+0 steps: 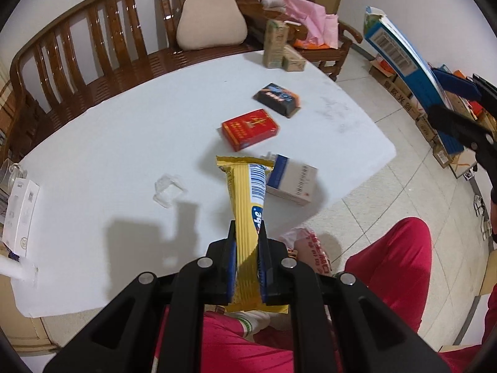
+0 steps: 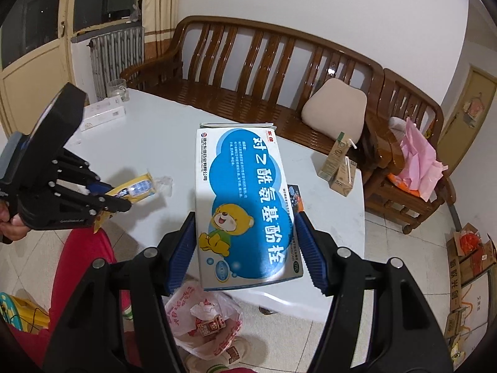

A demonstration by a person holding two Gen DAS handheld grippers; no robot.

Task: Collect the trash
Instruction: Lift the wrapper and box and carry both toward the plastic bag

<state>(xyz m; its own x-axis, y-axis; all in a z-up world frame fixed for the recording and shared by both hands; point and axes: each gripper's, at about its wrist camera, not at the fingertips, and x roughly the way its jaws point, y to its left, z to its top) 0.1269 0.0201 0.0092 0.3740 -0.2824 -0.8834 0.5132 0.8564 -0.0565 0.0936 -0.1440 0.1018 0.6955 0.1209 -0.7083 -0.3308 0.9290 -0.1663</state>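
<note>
Firmly between left gripper (image 1: 247,233) fingers: yellow wrapper (image 1: 247,199).

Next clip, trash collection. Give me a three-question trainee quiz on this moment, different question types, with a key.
1. True or false: the left tongs are shut on the yellow wrapper.
2. What do the right tongs hold?
3. Where is the plastic bag? A on the table, B on the floor, C on the bench.

Key: 1 true. 2 the blue medicine box. 3 B, beside the white table.
</note>
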